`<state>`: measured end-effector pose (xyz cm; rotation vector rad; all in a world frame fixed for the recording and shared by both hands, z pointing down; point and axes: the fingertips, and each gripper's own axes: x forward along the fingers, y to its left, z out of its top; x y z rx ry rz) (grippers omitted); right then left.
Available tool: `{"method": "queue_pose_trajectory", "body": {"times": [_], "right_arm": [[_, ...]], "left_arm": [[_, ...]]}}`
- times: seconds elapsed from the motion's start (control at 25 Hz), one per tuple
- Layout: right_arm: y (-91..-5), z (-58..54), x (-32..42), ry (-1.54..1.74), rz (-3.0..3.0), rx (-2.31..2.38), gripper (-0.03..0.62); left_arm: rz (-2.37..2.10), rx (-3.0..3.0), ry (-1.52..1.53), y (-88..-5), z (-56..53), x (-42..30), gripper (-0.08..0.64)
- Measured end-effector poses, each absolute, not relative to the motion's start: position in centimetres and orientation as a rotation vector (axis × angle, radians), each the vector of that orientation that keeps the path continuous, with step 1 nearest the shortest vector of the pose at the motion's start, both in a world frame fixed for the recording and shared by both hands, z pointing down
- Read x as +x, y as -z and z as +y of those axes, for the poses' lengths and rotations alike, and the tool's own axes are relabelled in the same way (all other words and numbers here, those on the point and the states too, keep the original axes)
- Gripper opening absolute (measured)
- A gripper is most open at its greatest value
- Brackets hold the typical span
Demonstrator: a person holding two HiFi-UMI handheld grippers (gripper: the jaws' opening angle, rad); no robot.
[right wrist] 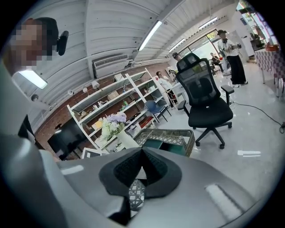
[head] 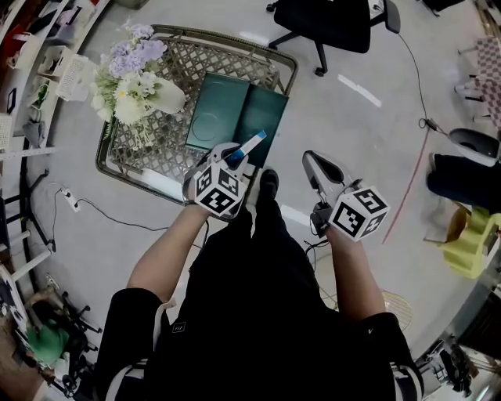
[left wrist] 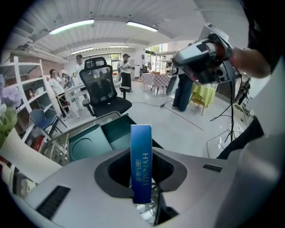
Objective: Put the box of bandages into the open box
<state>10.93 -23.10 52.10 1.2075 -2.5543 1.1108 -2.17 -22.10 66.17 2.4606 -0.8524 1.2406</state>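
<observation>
A slim blue box of bandages [head: 252, 146] stands on end between the jaws of my left gripper [head: 235, 159], which is shut on it. In the left gripper view the blue box [left wrist: 141, 162] rises upright from the left gripper [left wrist: 141, 176]. It hangs just above the near edge of the open dark green box [head: 223, 110], whose two halves lie side by side in a wicker tray [head: 286, 61]. That green box [left wrist: 91, 142] lies ahead and to the left of the blue box. My right gripper [head: 315, 163] hovers over the floor to the right, shut and holding nothing [right wrist: 141, 153].
A white vase of pale flowers [head: 137, 82] lies in the tray left of the green box. A black office chair [head: 329, 23] stands beyond the tray. Cables [head: 411, 70] run across the grey floor, and a yellow chair [head: 473, 243] is at the right. People stand in the far room.
</observation>
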Motion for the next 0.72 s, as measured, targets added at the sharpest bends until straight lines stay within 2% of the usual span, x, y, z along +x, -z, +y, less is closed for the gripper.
{"method": "queue_pose_trajectory", "body": {"times": [0.36,0.44,0.56,0.72], "right_arm": [[-52.2,-22.7,11.2,-1.12,-2.543,1.243,0.009],[-52.1,-22.7,11.2,-1.121,-2.543,1.244,0.009],[-51.7,-22.6,11.2,-1.12,-2.542,1.24,0.009],[-51.4,-22.6,11.3,-1.125,-2.539,1.242,0.009]], "left_arm": [[-0.691,2.515,-1.533,-69.1,-21.4,-2.3,0.086],[-0.642,2.52,-1.546,-69.3,-20.6,-2.1,0.094],[-0.614,2.527,-1.53,-68.9,-19.7,-1.8,0.144],[-0.626,2.501,-1.484,-68.6,-19.0,-2.1,0.146]]}}
